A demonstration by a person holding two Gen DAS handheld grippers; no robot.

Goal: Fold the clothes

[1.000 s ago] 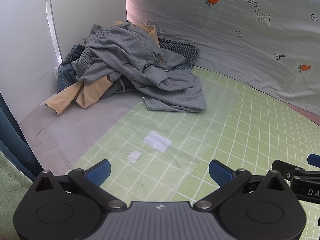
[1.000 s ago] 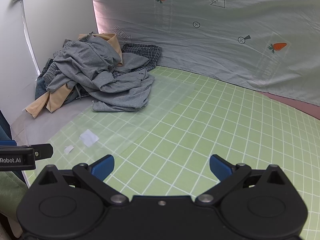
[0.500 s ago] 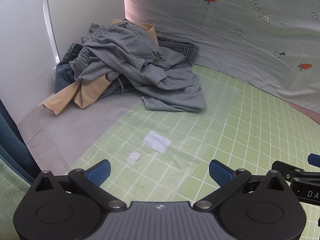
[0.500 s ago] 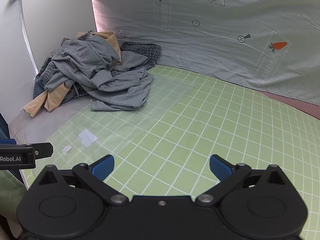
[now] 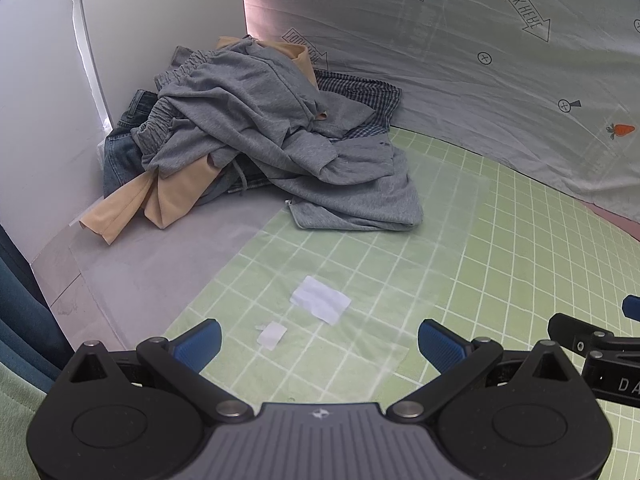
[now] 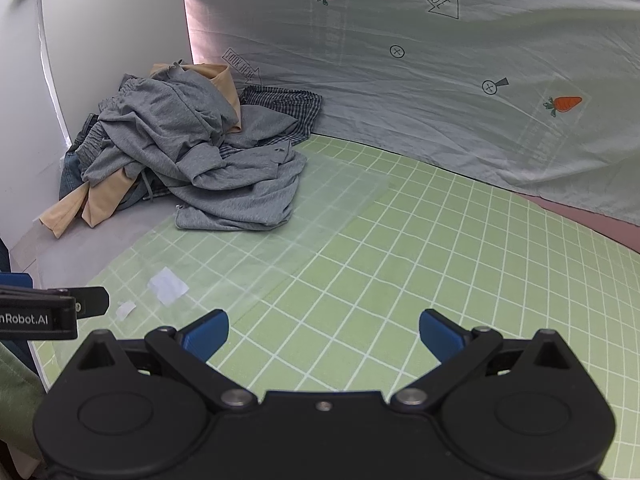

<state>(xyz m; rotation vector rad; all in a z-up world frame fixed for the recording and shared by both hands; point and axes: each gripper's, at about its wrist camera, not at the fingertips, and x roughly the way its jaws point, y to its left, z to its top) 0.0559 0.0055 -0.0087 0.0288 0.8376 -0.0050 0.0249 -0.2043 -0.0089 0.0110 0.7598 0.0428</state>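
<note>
A pile of clothes [image 5: 256,136] lies in the far left corner: grey sweat garments on top, a tan garment [image 5: 176,196], blue jeans [image 5: 120,152] and a checked cloth [image 5: 360,92] beneath. The pile also shows in the right wrist view [image 6: 192,152]. My left gripper [image 5: 320,344] is open and empty, low over the green grid mat [image 5: 500,260], well short of the pile. My right gripper [image 6: 324,332] is open and empty, to the right of the left one, whose side shows in the right wrist view [image 6: 52,308].
Two white paper scraps [image 5: 320,300] [image 5: 272,334] lie under a clear plastic sheet [image 5: 440,216] on the mat. A grey cloth backdrop with carrots and arrows [image 5: 480,60] stands behind. A white panel [image 5: 48,80] closes the left side.
Both grippers have drifted slightly forward and left toward the pile, which now sits a little lower and larger in view. Both jaws stay open.
</note>
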